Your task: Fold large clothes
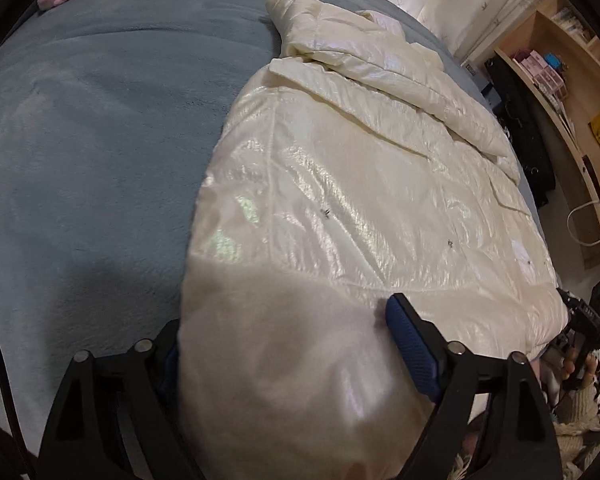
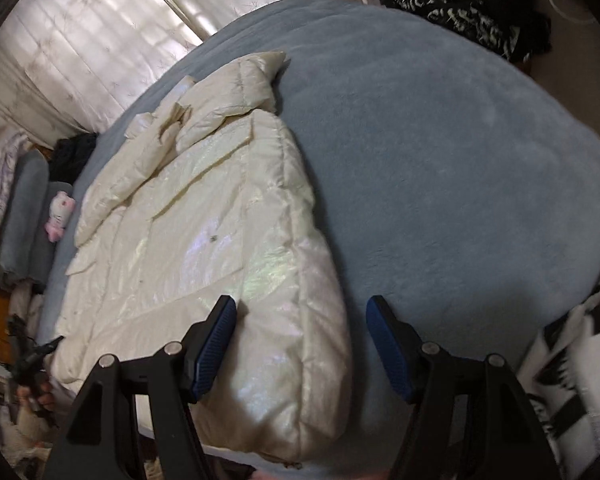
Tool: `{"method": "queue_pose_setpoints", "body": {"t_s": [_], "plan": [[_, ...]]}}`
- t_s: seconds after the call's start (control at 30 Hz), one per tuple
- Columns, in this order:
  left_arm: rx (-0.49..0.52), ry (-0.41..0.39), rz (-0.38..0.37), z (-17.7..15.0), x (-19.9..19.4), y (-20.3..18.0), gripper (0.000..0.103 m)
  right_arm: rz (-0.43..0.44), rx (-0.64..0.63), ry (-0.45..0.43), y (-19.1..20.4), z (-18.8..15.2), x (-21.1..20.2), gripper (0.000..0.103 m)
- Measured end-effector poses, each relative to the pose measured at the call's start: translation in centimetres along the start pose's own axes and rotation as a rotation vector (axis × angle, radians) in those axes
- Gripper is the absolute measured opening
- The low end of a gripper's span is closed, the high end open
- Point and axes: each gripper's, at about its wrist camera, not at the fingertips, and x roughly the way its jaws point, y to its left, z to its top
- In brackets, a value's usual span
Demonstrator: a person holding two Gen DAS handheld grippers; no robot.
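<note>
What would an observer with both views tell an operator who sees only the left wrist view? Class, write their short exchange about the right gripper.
Operator: Is the right gripper open?
Observer: Yes. The right gripper is open, and the cream jacket's near edge shows between its fingers, unpinched.
Operator: What shows behind its outer finger?
Observer: Bare blue blanket, not jacket.
</note>
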Motion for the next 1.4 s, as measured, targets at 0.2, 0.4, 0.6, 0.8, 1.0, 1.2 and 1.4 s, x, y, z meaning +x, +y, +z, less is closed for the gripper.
{"method": "queue_pose_setpoints", "body": {"t_s": [0.2,0.4,0.6,0.8,1.0,1.2,1.4], "plan": [[-0.014,-0.04,-0.013,-0.3,0.4,0.0,0.088,0.095,-0.039,0.042,1.7,-0.5,1.6,0.069],[-0.124,-0.109,-0.064,-1.1,0.0,0.5,0.032,0.111,-0.065,0.033,3.1,-0.9,1.8,0.035],[-0.191,-0.205,-0.033,-1.5,-2.7,-1.6,0.012,0.054,-0.127,-0.019,5.9,-0.3,0.2,0.019],[-0.188,-0.287,-0.062,-1.5,-8.9,-4.1,0.011,0.091,-0.173,-0.091,8.8,0.4,-5.0,0.018],[-0.21,-0.359,-0.102,-3.2,-16.5,-4.6,0.011,0.179,-0.177,-0.124,10.3,-0.4,-11.6,0.018],[-0.293,-0.397,-0.167,-2.6,-19.0,-3.6,0.011,0.254,-0.088,-0.172,9.7,0.7,-14.3,0.018],[-0.314,-0.411,-0.21,3.2,-17.5,-4.2,0.011,0.316,0.07,-0.162,9.0,5.7,-11.4,0.018]]}}
